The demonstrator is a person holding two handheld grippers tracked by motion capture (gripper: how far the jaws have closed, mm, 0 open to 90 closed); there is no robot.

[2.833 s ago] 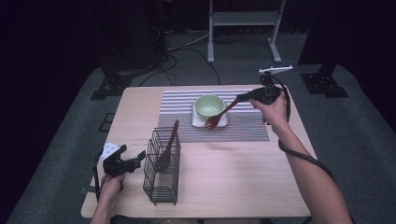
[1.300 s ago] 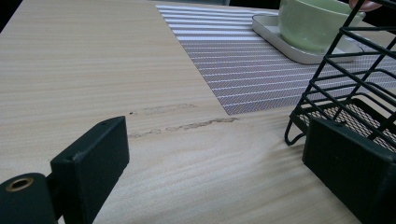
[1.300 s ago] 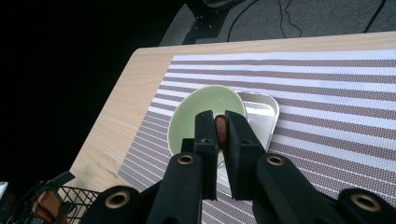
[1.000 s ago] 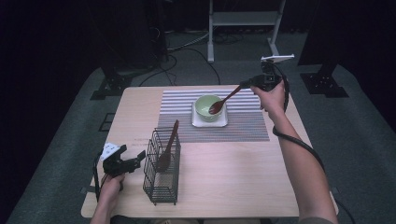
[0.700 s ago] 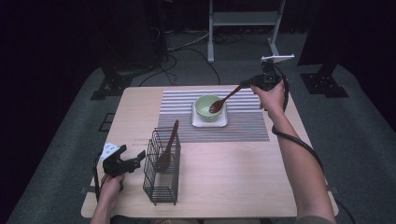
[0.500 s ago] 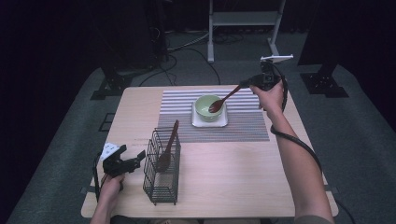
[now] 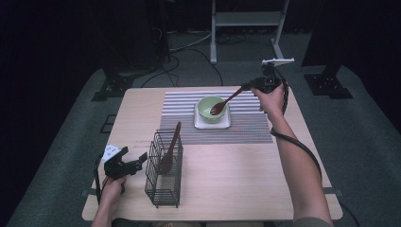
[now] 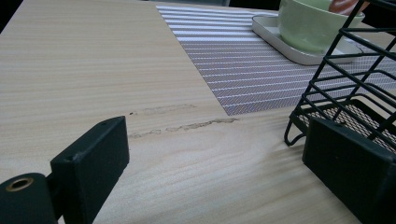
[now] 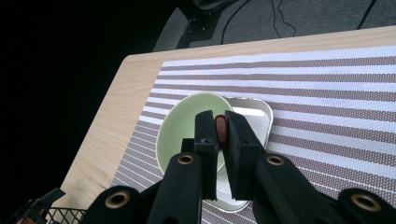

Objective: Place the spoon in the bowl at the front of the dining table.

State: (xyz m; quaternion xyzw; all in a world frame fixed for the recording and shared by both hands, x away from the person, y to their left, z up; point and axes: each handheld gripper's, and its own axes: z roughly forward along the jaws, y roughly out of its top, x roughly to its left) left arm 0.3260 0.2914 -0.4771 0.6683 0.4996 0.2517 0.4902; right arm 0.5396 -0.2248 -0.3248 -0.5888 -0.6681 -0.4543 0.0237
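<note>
- Looking down from the high view: right gripper (image 7: 247, 87) clamped on the handle end of a brown wooden spoon (image 7: 226, 101), spoon head dipped into the green bowl (image 7: 211, 107) on its white tray (image 7: 212, 124), on the striped mat (image 7: 246, 126). Long lever, thin grip point; any sideways swing likely to nudge the bowl off the tray or tip it.
- Same view: left gripper (image 7: 134, 162) parked low near the table's front-left edge, jaws spread and empty, just beside the black wire rack (image 7: 164, 176) holding a second spoon (image 7: 169, 149). Careless forward drift could knock the light rack over.
- Left gripper view: jaws wide apart, nothing between them; rack's foot (image 8: 294, 136) close to the right jaw, bowl (image 8: 314, 25) and tray (image 8: 292, 49) beyond. Snagging a wire on that jaw the main hazard here.
- Right gripper view: jaws pinched tight on the reddish spoon handle (image 9: 220, 129), bowl (image 9: 178, 130) directly below. Narrow round handle may roll or slip between the pads; releasing too high would clatter the spoon against the rim or flip it out onto the mat (image 9: 327, 98).
</note>
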